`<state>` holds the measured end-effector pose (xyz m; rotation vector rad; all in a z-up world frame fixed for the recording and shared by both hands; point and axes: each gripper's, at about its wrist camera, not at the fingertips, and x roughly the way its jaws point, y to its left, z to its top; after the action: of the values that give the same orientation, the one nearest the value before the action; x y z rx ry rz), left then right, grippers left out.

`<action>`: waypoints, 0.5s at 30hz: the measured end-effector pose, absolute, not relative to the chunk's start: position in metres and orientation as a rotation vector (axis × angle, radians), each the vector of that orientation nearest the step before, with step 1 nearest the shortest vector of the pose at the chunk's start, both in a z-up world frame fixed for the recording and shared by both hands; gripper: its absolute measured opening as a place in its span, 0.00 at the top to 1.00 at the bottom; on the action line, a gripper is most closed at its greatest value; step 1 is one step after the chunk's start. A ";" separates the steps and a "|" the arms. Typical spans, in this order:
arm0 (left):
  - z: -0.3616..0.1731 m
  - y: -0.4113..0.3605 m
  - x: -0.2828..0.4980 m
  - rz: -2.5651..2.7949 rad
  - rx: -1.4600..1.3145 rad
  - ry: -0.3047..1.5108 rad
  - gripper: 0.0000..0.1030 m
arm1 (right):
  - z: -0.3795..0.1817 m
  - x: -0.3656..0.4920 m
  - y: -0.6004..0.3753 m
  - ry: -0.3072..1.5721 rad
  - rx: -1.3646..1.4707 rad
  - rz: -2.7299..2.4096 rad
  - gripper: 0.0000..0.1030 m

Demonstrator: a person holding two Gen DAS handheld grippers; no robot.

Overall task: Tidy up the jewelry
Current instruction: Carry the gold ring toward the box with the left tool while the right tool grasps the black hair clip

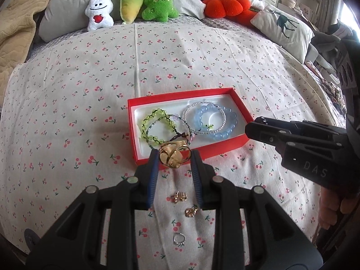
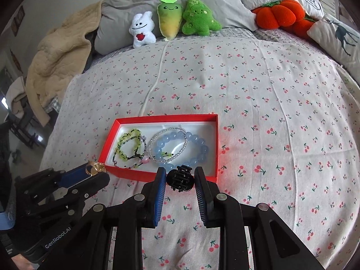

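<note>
red cardboard forms the shallow jewelry box [image 1: 234,145], which lies open on the cherry-print bedsheet [image 1: 67,94] with a white lining. inside it, toward 9 o'clock, a green beaded bracelet [image 1: 155,123] overlaps a thin dark beaded bracelet [image 1: 168,132]; toward 3 o'clock a blue beaded bracelet [image 1: 216,121] lies with a clear seed-bead bracelet [image 1: 203,118] across it.

the left gripper [image 1: 175,157] is clamped on a gold clip-like ornament [image 1: 174,156], pinched between its blue-padded fingertips just over the box's near rim. in the right wrist view this same gripper comes in from 8 o'clock, the gold piece sitting beside the box's near-left corner.

the right gripper [image 2: 180,177] is closed on a black claw hair clip [image 2: 181,178], held between its pads at the box's near edge, about 6 o'clock from the blue bracelet.

on the sheet below the left gripper, toward 6 o'clock, lie two small gold earrings [image 1: 180,196] and [image 1: 191,212], near each other, and farther down a small silver ring [image 1: 179,239].

at 12 o'clock, against the grey pillows, stand a white plush [image 1: 99,11], a yellow-green radish plush [image 1: 131,0] and a green tree plush [image 1: 158,2]; an orange pumpkin cushion [image 1: 225,4] rests at 1 o'clock.
</note>
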<state>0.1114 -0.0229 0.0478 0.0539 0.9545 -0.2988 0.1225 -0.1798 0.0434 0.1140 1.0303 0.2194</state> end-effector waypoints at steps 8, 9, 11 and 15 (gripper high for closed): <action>0.033 -0.030 0.133 -0.274 0.061 0.944 0.71 | 0.027 0.149 -0.181 1.069 0.130 0.207 0.74; 0.032 -0.031 0.135 -0.272 0.065 0.941 0.71 | 0.025 0.152 -0.181 1.073 0.132 0.205 0.74; 0.030 -0.031 0.139 -0.268 0.074 0.942 0.71 | 0.022 0.156 -0.181 1.079 0.137 0.202 0.74; 0.024 -0.029 0.145 -0.253 0.075 0.953 0.71 | 0.020 0.161 -0.181 1.080 0.145 0.194 0.74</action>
<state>0.1446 -0.0293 0.0244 0.0745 0.9534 -0.2531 0.1610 -0.1812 0.0198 0.1445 1.0799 0.1941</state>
